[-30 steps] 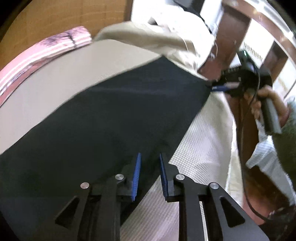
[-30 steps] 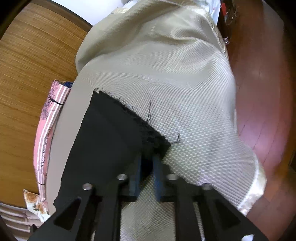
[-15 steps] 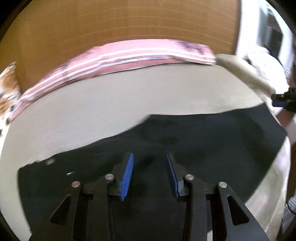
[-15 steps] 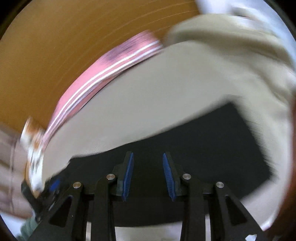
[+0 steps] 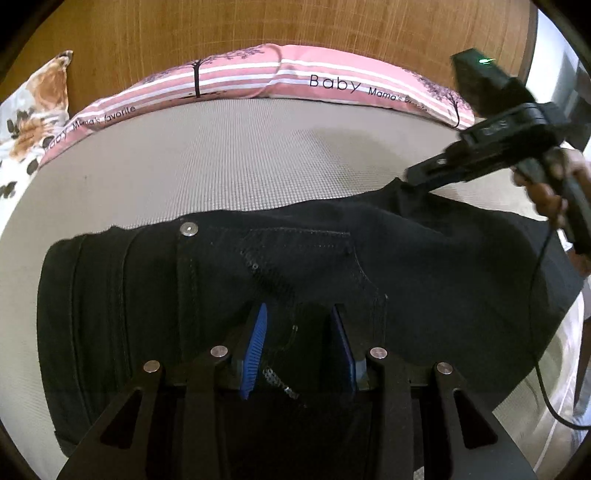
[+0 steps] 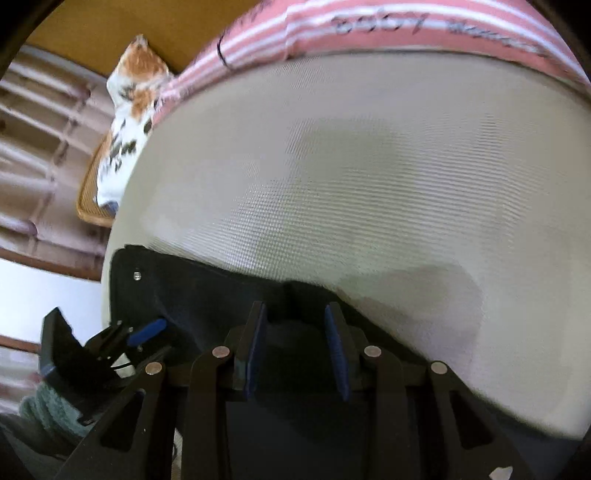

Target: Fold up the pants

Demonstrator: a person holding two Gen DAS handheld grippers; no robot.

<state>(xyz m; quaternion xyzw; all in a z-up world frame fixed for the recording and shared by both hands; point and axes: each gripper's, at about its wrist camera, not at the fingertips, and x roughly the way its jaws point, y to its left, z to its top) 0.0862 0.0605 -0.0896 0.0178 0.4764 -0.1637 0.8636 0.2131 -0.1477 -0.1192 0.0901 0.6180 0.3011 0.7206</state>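
Note:
Black pants [image 5: 295, 280] lie across a beige bed cover [image 5: 236, 162], with a metal waist button [image 5: 188, 229] and a stitched pocket facing up. My left gripper [image 5: 301, 314] is open, its blue-padded fingers low over the pocket area, holding nothing. My right gripper [image 6: 295, 317] is open over the far edge of the pants [image 6: 207, 295]. It also shows in the left wrist view [image 5: 480, 155], with its tips at a raised bit of the pants' far edge. The left gripper also shows in the right wrist view [image 6: 144, 332], at lower left.
A pink striped pillow [image 5: 295, 81] lies along the wooden headboard [image 5: 258, 29]. A floral pillow [image 5: 33, 110] sits at the left corner. The bed cover drops off at the right side [image 5: 554, 406]. A wicker edge [image 6: 92, 184] lies beyond the bed.
The right gripper let go of the frayed hem and opened. Both grippers swung round to face the headboard, now over the pants' waist end, folded shorter.

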